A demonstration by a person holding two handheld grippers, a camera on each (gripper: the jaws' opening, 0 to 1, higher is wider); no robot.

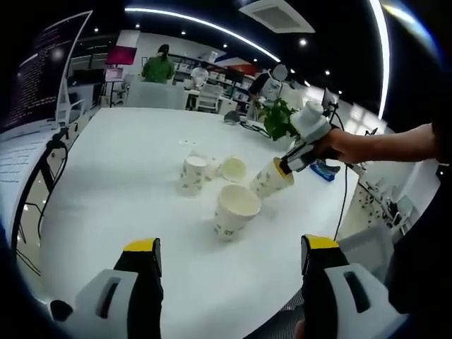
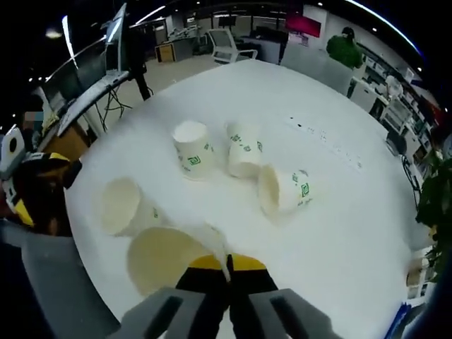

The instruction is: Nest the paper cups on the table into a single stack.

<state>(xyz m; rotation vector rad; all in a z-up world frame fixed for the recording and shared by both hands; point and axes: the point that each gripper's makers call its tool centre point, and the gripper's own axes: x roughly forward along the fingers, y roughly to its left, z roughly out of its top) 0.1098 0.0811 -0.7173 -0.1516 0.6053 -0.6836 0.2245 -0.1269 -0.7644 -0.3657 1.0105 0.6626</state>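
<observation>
Left claw is released, jaws spread wide and holding nothing, hovering above the near edge of the white tabletop. Right claw is clenched on the rim of a tilted cup, its mouth facing the camera; in the left gripper view this claw enters from 3 o'clock, held in a person's hand, with the held cup tipped off the surface.

Loose cups, right gripper view:
- lying cup at 10 o'clock of the held one, just beside it, mouth toward the camera;
- inverted cup near centre, base up;
- pair of cups at its 3 o'clock, close together; whether they touch cannot be told;
- side cup on its side at 4 o'clock of the pair, green print showing.

Left gripper view: a near cup lies on its side at centre, mouth open toward the camera, and a far cup stands at its 10 o'clock. Two people are at the far desks.
</observation>
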